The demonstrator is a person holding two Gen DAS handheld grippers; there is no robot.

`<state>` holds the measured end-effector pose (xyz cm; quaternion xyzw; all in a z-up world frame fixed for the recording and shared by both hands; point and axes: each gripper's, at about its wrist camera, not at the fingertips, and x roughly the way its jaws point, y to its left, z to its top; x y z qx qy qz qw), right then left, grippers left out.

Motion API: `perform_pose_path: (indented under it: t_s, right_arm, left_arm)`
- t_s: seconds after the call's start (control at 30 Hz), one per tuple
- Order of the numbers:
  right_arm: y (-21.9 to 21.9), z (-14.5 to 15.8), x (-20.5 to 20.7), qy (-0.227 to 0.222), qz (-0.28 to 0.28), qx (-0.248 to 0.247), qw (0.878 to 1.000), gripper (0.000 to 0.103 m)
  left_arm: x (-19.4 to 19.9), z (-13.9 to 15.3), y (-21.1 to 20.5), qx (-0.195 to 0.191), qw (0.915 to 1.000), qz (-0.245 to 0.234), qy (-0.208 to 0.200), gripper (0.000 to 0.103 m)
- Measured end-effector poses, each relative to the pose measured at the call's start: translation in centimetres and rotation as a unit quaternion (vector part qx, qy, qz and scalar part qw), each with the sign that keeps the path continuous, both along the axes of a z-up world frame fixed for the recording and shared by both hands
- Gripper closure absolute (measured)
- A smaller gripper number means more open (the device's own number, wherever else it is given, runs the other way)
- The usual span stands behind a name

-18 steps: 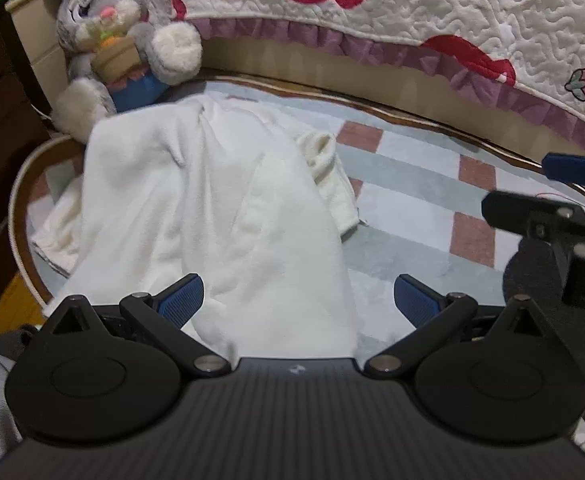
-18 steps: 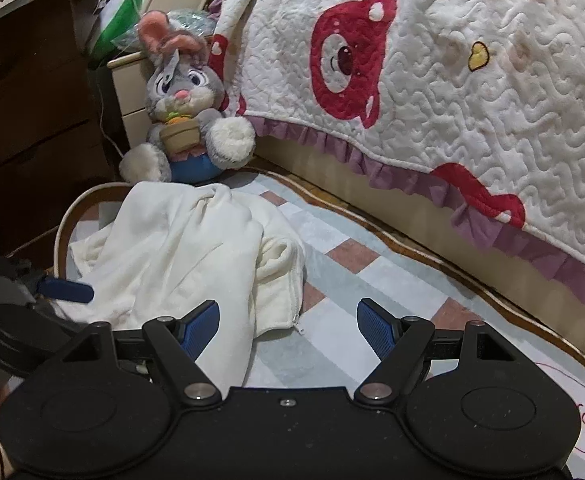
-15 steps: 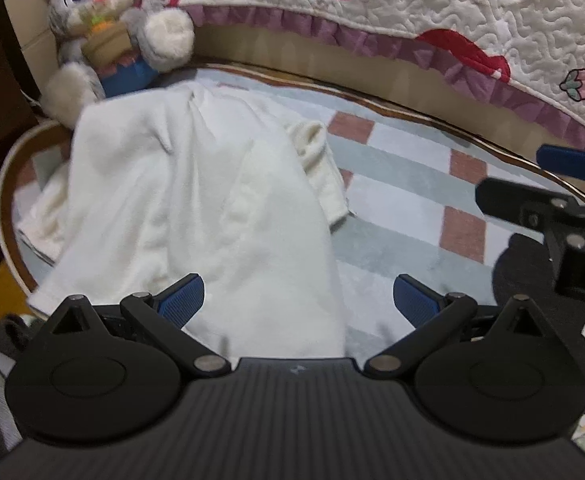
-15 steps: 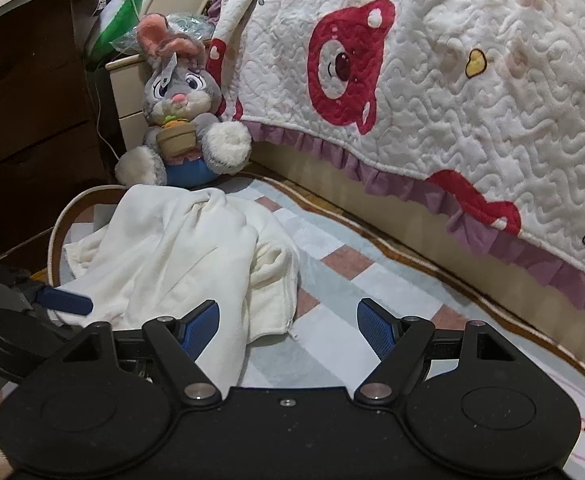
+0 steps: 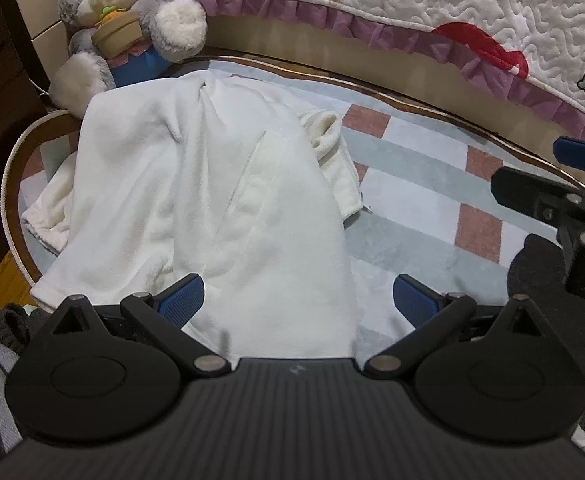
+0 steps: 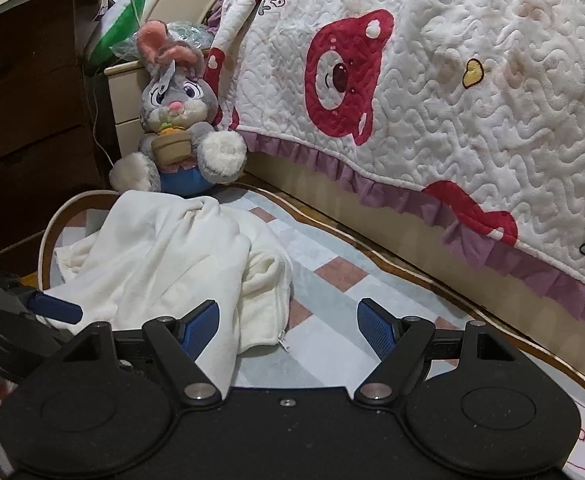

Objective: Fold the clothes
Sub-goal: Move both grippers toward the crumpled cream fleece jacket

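Note:
A cream fleece garment [image 5: 212, 200] lies crumpled on the checked rug [image 5: 420, 184], with a zip edge at its right side. My left gripper [image 5: 298, 298] hangs open just above the garment's near end, its blue pads wide apart with nothing between them. In the right wrist view the same garment [image 6: 172, 264] lies ahead and to the left. My right gripper [image 6: 288, 322] is open too, over the garment's zip corner [image 6: 280, 336] and the rug. The right gripper [image 5: 572, 196] also shows at the right edge of the left wrist view.
A grey plush rabbit [image 6: 176, 120] sits against a cream bedside unit [image 6: 126, 92] behind the garment. A bed with a quilted bear cover [image 6: 432, 92] runs along the right. Dark wooden furniture [image 6: 24, 92] stands at the left. The rug's curved edge [image 5: 12, 184] lies left of the garment.
Both views have shifted slightly: the garment and rabbit sit lower in both views than before. Both grippers stay open; the garment has not moved.

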<state>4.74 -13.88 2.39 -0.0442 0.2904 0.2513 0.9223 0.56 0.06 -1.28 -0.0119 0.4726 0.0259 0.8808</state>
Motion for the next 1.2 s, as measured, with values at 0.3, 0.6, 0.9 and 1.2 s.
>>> perform_pose_path:
  t_s: [0.3, 0.6, 0.9, 1.2]
  right_arm:
    - [-0.5, -0.5, 0.0, 0.018, -0.014, -0.001, 1.000, 0.022]
    - [-0.2, -0.5, -0.2, 0.019, -0.002, -0.017, 1.000, 0.021]
    - [-0.1, -0.7, -0.1, 0.023, -0.002, -0.024, 0.999, 0.021]
    - [-0.4, -1.1, 0.1, 0.033, -0.009, -0.023, 0.999, 0.021]
  left_arm:
    - [-0.3, 0.2, -0.3, -0.002, 0.9999, -0.008, -0.006, 0.001]
    - [-0.5, 0.4, -0.5, -0.015, 0.9998, -0.011, -0.002, 0.001]
    - [-0.4, 0.3, -0.1, -0.023, 0.9997, -0.004, 0.005, 0.001]
    - [-0.5, 0.1, 0.5, -0.027, 0.9996, 0.003, 0.011, 0.001]
